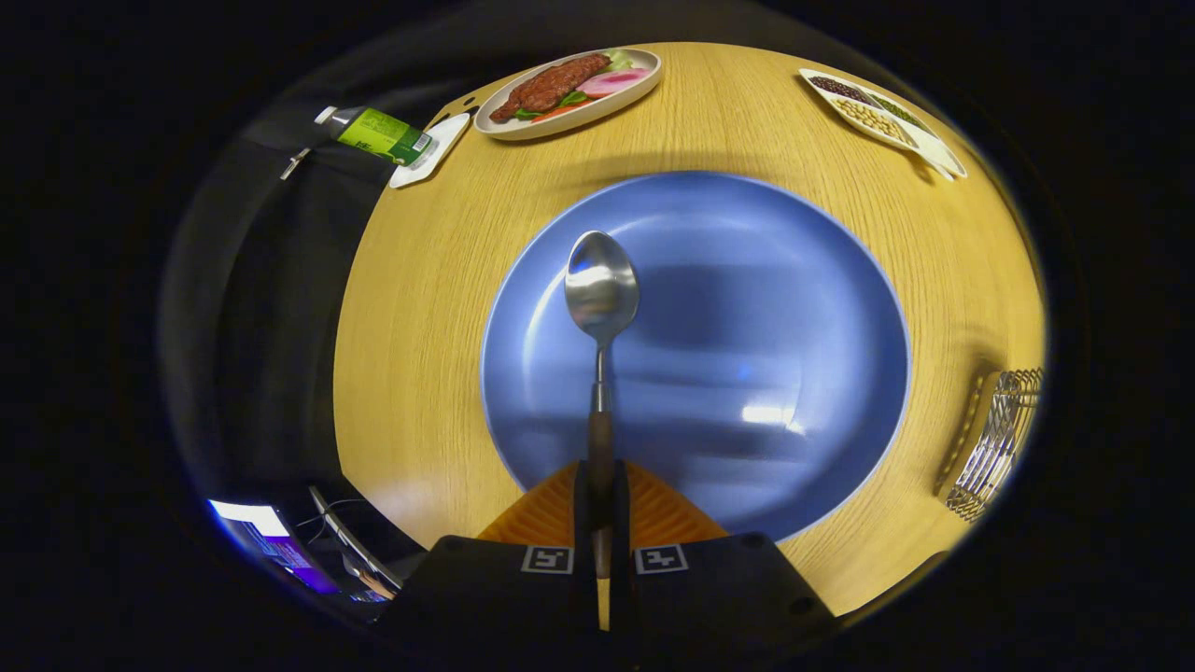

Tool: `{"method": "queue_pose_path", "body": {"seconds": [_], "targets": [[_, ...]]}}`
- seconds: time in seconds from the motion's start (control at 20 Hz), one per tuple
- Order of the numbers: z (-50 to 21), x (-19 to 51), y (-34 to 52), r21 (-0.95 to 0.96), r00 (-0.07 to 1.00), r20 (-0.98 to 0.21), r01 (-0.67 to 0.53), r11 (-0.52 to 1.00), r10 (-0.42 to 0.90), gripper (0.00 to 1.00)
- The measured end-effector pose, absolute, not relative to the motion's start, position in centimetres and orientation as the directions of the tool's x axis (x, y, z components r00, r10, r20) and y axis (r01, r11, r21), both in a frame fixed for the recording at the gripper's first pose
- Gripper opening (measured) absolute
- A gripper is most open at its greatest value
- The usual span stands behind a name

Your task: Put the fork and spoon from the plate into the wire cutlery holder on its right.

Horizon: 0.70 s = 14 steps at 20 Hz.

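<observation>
The claw (pixel 600 504) is gripping one spoon (pixel 601 317) by its handle, bowl pointing straight ahead over one blue plate (pixel 794 308); one holder (pixel 999 439) is sitting at right.

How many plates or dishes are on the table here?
3: the blue plate just ahead of the tongs, which are shut on the spoon; the food dish beyond it; the divided dish beyond the wire holder. Others may be hidden.

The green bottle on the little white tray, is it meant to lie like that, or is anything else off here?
The green bottle lies tipped on its side, hanging off the white tray at the round table's far edge; no spill shows. Otherwise things look orderly: the tongs grip the spoon above the blue plate.
</observation>
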<state>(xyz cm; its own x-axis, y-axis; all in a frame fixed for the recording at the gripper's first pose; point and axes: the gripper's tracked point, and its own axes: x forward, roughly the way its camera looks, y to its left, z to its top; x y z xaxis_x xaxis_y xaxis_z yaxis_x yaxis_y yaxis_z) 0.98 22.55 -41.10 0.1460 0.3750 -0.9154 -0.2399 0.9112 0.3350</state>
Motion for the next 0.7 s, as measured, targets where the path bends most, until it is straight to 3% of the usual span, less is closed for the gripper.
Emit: {"method": "queue_pose_path", "body": {"seconds": [0.45, 0.7], "targets": [[-37.5, 0.6, 21.0, 0.371, 0.19, -0.885, -0.265, 0.89, 0.426, 0.06], [-32.1, -0.2, 18.4, 0.382, 0.218, -0.855, -0.349, 0.856, 0.47, 0.06]]}}
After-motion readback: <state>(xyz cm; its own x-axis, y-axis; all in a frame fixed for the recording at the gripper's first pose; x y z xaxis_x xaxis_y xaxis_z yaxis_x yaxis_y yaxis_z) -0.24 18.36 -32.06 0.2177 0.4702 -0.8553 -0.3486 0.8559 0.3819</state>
